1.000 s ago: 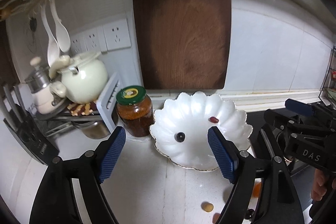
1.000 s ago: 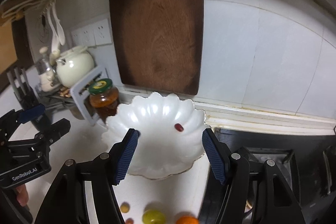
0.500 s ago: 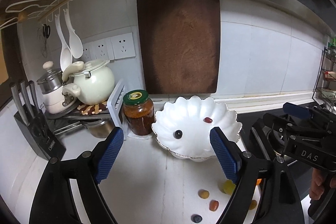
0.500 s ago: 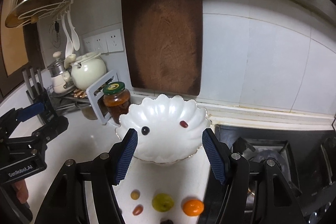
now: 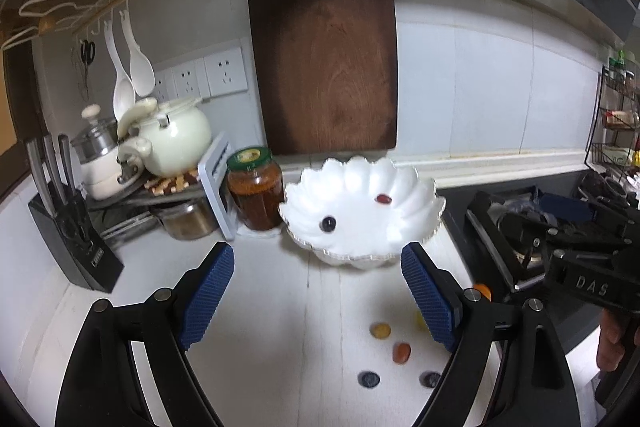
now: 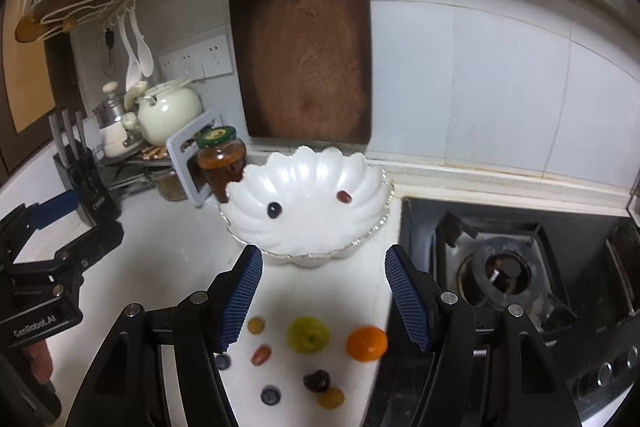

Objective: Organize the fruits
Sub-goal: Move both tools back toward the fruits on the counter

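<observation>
Left wrist view: left claw (image 5: 316, 295) hangs over the white bench (image 5: 272, 327), jaws spread and released, nothing between the blue pads; the jaws have just been opening a little wider. Past the tips sits the white scalloped bowl (image 5: 416, 223), holding a dark grape (image 5: 329, 224) near its left side and a red fruit (image 5: 383, 199) farther right. On the bench, near side right of centre: a yellow fruit (image 5: 380, 330), an orange-red fruit (image 5: 401, 352), a blueberry (image 5: 369, 379), and a second dark berry (image 5: 429, 378) half hidden by the right finger. A sauce jar (image 5: 256, 195) with a green lid stands just left of the bowl. A dark cutting board (image 5: 324, 59) hangs on the far wall. The other tool enters at the right edge, over the stove (image 5: 508, 227).

Right wrist view: right claw (image 6: 322, 295) also released, jaws apart with only bare bench between the pads (no fruit touched). The bowl lies just beyond the tips, with the same two fruits inside. Near the camera, loose on the bench: a green fruit (image 6: 307, 335), an orange (image 6: 367, 343), a small red fruit (image 6: 261, 354), a small yellow one (image 6: 255, 325), a dark plum-coloured one (image 6: 317, 381), an amber one (image 6: 331, 398), two blueberries (image 6: 270, 395). A gas burner (image 6: 504, 271) lies to the right. A knife block (image 6: 86, 179) stands far left.
</observation>
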`<state>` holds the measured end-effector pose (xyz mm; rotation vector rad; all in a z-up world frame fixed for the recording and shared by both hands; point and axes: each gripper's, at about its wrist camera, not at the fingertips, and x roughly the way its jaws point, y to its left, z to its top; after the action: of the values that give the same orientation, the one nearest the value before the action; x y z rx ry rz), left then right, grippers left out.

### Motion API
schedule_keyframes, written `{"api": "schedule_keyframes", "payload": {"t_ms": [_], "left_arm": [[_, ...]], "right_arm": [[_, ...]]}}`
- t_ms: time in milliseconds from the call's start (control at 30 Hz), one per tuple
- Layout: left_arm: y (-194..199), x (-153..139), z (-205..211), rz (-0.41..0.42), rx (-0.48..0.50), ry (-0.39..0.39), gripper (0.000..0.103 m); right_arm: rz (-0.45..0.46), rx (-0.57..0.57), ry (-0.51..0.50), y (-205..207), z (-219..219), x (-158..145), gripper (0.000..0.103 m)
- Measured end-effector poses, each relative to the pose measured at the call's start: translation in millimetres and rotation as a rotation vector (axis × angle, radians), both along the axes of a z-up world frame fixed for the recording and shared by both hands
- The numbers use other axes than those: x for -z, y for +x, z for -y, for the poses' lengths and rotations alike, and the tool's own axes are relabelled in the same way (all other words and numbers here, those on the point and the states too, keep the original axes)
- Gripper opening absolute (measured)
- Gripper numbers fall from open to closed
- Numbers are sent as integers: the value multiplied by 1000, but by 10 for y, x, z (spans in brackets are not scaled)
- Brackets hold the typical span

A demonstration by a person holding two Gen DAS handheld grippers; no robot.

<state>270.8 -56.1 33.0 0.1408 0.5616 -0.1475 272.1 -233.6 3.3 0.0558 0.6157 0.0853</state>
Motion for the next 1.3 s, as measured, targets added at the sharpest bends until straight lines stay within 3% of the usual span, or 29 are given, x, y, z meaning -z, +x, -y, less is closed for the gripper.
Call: {"api": "schedule_keyframes", "payload": {"t_ms": [400, 1300], "left_arm": [[-84, 400, -15, -126, -4, -22, 86], [-98, 1172, 128, -274, 57, 30, 85]], "right_arm": [[-118, -33, -2, -101, -58, 405, 65], [-312, -27, -2, -148, -45, 1152, 65]]}}
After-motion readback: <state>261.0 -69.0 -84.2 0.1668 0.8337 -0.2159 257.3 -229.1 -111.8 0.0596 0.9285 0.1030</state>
